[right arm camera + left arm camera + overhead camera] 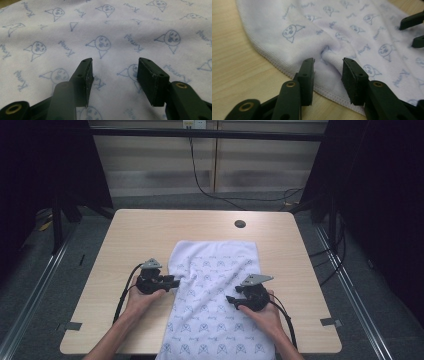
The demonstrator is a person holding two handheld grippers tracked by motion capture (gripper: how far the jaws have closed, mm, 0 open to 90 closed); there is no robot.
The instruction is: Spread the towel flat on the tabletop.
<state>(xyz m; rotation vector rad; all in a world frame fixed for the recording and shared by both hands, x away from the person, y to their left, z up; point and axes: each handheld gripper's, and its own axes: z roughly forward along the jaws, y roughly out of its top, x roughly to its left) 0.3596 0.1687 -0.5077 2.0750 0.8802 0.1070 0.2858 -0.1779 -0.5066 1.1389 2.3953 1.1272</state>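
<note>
Towel (212, 295): white, printed with small blue cartoon faces, lies flat on the wooden table (140, 235) between my two hands, long axis running away from me, near end hanging over the table's front edge.

My left gripper (176, 282) sits at the towel's left hem, about midway along its length, pointing right into the cloth. In the left gripper view the jaws stand partly apart, straddling the stitched hem (287, 72), with a small ridge of cloth (327, 53) bunched just ahead of the gap. Pads aren't pressing on it, so nothing gripped there.

My right gripper (229, 299) is already over the towel, right of centre, pointing left toward the other one. In the right gripper view its jaws stand fairly wide, printed cloth (105, 45) lying flat under and between them, nothing pinched.

Key relation: the towel edge lies directly in front of the left jaws, touching distance; the right edge lies behind my right gripper's tips, under the hand. So left is nearer to a usable edge. Judgement: the next move looks like a pinch on the left hem, then a fold across the short axis toward the right. Risk: the jaws grab only the ridge, not the hem.
</note>
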